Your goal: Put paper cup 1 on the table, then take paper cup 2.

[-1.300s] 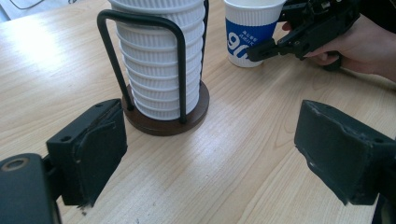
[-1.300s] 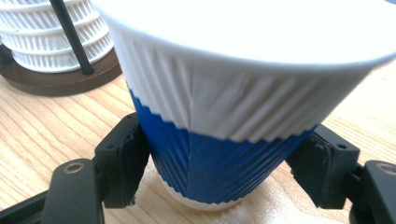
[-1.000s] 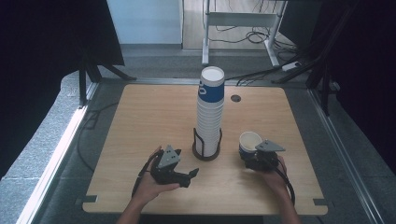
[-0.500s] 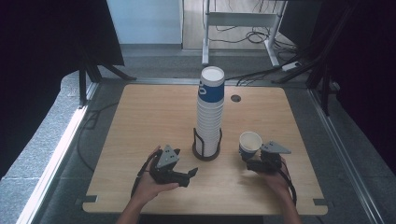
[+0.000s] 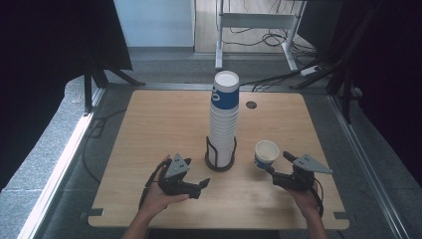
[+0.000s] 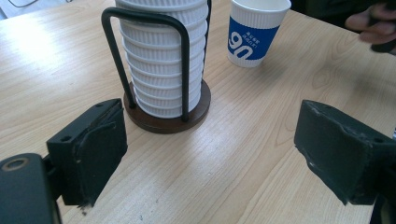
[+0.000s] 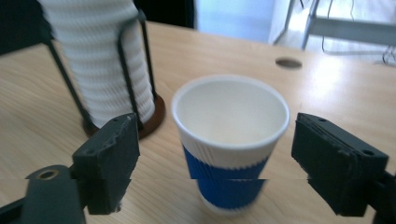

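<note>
Cups sit stacked in a rack at the middle of the high view. One cup stands alone, lower right of the stack. The right gripper has wide jaws around it, not touching. The left gripper waits wide and empty, lower left. Grabbing looks not yet done.

White-and-blue ribbed cup, white stack; black, seemingly dark-brown-based holder
</note>
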Demonstrator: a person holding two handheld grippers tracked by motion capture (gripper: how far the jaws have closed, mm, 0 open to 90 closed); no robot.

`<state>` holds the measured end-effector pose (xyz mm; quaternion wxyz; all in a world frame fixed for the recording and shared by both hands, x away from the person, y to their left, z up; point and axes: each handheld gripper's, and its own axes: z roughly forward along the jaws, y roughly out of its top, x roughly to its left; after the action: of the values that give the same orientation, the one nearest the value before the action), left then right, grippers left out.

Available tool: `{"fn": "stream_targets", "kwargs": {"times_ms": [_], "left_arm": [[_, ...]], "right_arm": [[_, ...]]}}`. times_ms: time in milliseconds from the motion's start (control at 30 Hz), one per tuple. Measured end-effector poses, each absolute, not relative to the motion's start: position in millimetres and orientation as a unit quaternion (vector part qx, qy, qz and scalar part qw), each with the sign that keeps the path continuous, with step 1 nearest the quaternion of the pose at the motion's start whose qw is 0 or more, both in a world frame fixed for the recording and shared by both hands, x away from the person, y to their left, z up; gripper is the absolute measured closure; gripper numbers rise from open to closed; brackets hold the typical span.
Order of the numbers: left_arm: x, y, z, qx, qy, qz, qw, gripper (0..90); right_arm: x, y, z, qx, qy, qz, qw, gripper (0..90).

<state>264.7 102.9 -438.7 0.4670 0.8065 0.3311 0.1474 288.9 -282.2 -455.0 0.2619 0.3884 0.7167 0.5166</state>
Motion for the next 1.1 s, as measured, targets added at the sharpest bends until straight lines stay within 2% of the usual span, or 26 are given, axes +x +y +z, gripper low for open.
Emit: {"fn": "stream_targets", "kwargs": {"times_ms": [200,367,600,1100], "left_arm": [[265,106,-434,0.802,0.330,0.154,0.474,9.6],[266,107,-435,0.798,0.333,0.157,0.477,9.6],[266,110,-435,0.789,0.338,0.155,0.489,12.1],[274,102,-426,0.776,0.326,0.171,0.512,13.4]], "right_arm": [[271,-275,-427,0.340,0.703,0.577,0.240,21.9],[261,-262,-415,0.294,0.707,0.611,0.201,24.7],[260,-243,-415,0.266,0.728,0.607,0.174,26.0],[263,-236,-418,0.254,0.739,0.604,0.156,24.6]]}}
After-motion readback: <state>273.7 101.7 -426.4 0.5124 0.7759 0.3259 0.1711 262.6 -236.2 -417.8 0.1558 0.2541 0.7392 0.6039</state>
